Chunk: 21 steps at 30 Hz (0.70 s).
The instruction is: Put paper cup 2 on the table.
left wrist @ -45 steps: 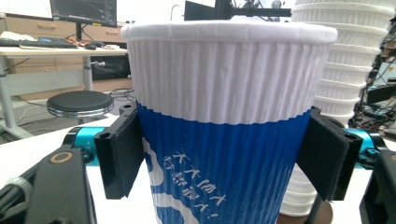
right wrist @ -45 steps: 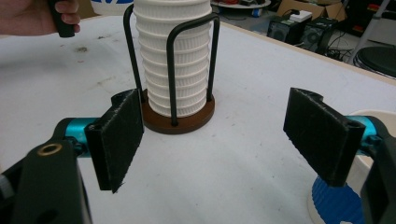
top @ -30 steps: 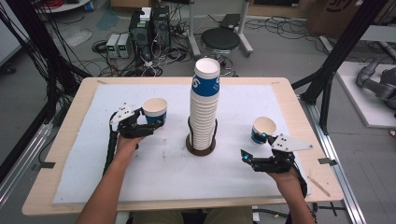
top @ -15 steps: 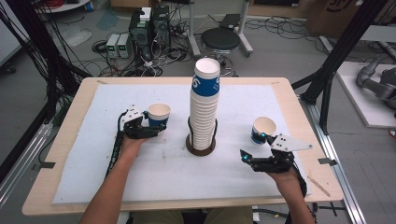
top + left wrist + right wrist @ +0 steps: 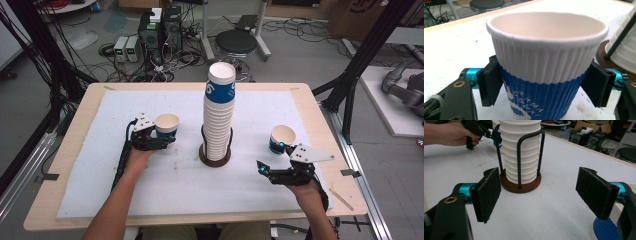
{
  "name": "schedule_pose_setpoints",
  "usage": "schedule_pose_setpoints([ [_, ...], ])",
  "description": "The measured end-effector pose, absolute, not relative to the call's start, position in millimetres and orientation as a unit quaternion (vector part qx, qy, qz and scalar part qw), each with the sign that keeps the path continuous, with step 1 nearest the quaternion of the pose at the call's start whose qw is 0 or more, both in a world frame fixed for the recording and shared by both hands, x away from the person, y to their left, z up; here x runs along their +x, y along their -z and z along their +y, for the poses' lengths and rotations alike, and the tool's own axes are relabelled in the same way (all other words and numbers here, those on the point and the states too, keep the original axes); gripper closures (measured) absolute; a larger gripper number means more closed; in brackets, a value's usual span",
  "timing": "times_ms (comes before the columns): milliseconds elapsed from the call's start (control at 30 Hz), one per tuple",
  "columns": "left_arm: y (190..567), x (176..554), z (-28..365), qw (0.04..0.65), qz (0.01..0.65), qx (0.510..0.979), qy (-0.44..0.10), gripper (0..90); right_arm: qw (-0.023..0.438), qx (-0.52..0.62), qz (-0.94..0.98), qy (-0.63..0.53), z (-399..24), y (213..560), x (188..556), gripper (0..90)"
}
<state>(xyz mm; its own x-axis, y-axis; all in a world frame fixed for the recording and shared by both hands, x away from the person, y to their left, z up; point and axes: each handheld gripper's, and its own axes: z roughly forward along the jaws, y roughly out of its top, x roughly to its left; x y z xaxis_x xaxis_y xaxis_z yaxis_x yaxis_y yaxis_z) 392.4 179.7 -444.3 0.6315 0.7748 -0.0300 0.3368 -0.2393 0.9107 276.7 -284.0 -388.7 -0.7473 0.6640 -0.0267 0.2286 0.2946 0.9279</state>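
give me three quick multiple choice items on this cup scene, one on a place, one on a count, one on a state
1. Where does the cup stack stand?
A. mid-table in a wire holder
B. on the floor
C. at the table's left edge

2. How many single cups stand apart from the stack?
A. one
B. two
C. four

3. How do the right gripper's jaws stand?
A. shut on a cup
B. shut on the stack
C. wide apart, nothing between

Answers:
1 A, its brown base sits mid-table.
2 B, the left cup and the right cup.
3 C, bare table shows between its pads.
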Motion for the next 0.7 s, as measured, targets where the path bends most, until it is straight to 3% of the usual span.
schedule_pose_setpoints([
  [700,448.7,374.7,190.3,0.497,0.396,0.746,-0.199,18.8,0.208,0.294,0.779,-0.514,-285.4,390.6,275.8,20.5],
])
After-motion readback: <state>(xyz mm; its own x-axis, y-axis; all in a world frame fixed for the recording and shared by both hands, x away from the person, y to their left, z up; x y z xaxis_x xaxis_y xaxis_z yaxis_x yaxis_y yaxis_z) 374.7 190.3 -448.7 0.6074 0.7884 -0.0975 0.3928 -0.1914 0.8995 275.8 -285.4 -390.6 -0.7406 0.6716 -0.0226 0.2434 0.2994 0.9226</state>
